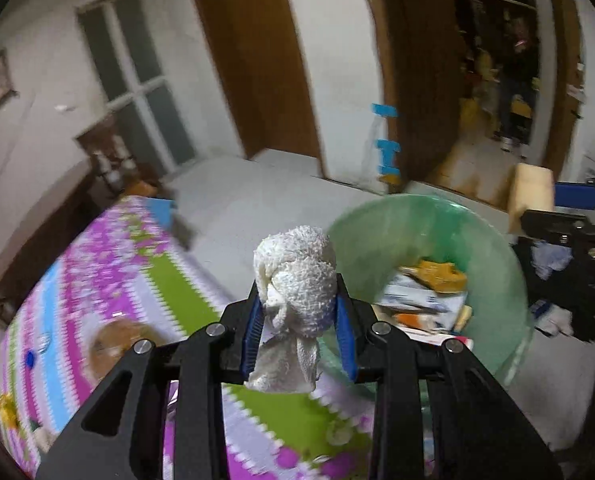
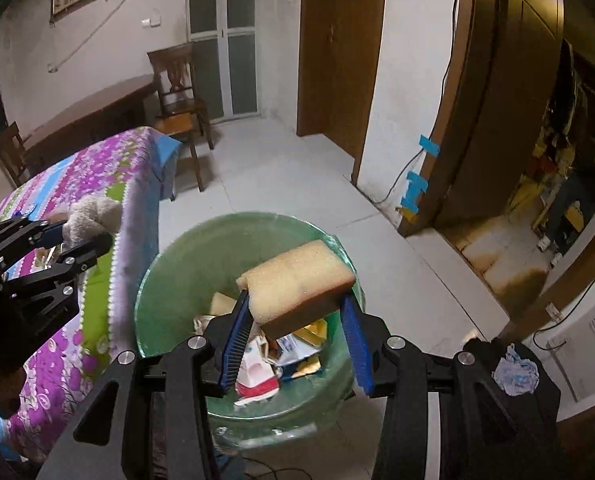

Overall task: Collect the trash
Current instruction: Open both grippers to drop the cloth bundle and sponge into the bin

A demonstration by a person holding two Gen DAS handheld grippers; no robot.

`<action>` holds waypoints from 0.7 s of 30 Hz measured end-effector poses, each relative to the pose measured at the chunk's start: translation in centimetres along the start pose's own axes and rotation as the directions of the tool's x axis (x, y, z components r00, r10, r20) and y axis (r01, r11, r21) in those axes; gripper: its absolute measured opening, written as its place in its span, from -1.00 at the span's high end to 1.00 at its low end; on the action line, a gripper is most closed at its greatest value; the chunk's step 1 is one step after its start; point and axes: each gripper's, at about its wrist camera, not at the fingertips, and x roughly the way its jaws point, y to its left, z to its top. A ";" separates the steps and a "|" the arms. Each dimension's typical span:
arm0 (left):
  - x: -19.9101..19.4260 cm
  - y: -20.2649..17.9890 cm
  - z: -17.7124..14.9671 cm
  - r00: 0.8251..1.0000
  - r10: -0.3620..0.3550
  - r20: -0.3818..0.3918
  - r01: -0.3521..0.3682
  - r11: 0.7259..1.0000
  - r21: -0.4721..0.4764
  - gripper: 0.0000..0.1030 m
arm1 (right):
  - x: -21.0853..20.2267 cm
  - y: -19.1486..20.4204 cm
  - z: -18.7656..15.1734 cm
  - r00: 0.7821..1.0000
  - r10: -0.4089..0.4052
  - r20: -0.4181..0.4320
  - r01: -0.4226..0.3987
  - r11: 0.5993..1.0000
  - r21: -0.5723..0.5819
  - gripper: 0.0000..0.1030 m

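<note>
My left gripper [image 1: 300, 312] is shut on a crumpled white paper towel [image 1: 297, 280] and holds it above the table's edge, left of the green trash bin [image 1: 493, 240]. My right gripper [image 2: 295, 312] is shut on a yellow sponge [image 2: 297, 276] and holds it right over the green bin [image 2: 165, 280]. The bin stands on the floor beside the table and holds cartons and wrappers [image 2: 289, 352]. The left gripper with the towel [image 2: 91, 212] shows at the left of the right wrist view. The sponge [image 1: 531, 192] shows at the right of the left wrist view.
The table has a purple, green and blue flowered cloth [image 2: 77, 184] with a small blue cap [image 1: 29, 358] and other small bits on it. Wooden chairs [image 2: 177, 92] stand behind the table. An open doorway [image 2: 557, 200] lies to the right. A crumpled cloth [image 2: 515, 372] lies on a dark object right of the bin.
</note>
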 end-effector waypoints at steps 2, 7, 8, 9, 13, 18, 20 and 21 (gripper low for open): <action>0.8 -0.2 0.2 0.999 -0.042 -0.011 0.042 0.999 0.022 0.40 | 0.7 0.0 0.0 1.000 0.005 -0.012 -0.005 1.000 -0.001 0.11; 2.0 -0.9 0.1 0.986 -0.161 -0.035 0.164 0.983 0.085 0.40 | 1.7 -0.2 -0.5 0.999 0.015 -0.036 -0.016 0.999 -0.036 0.11; 2.1 -1.2 0.2 0.982 -0.184 -0.035 0.187 0.977 0.104 0.40 | 1.8 -0.1 -0.5 0.999 0.019 -0.039 -0.021 0.999 -0.043 0.11; 2.1 -1.5 0.2 0.979 -0.201 -0.035 0.203 0.972 0.117 0.40 | 1.9 0.0 -0.6 0.999 0.025 -0.041 -0.027 0.998 -0.050 0.11; 2.5 -2.2 0.4 0.962 -0.270 -0.047 0.274 0.949 0.158 0.40 | 2.0 0.6 -0.4 0.998 0.038 -0.043 -0.041 0.995 -0.091 0.11; 3.1 -2.7 0.9 0.953 -0.301 -0.021 0.299 0.935 0.190 0.22 | 2.1 0.9 -0.1 0.999 0.033 -0.041 -0.038 0.990 -0.138 0.11; 3.7 -2.9 1.1 0.964 -0.267 -0.021 0.266 0.945 0.190 -0.54 | 2.4 0.9 0.3 0.998 0.043 -0.045 -0.049 0.987 -0.153 0.08; 3.7 -2.9 1.0 0.970 -0.244 0.000 0.239 0.952 0.191 -0.62 | 2.7 0.9 0.5 0.997 0.057 -0.047 -0.064 0.985 -0.161 -0.01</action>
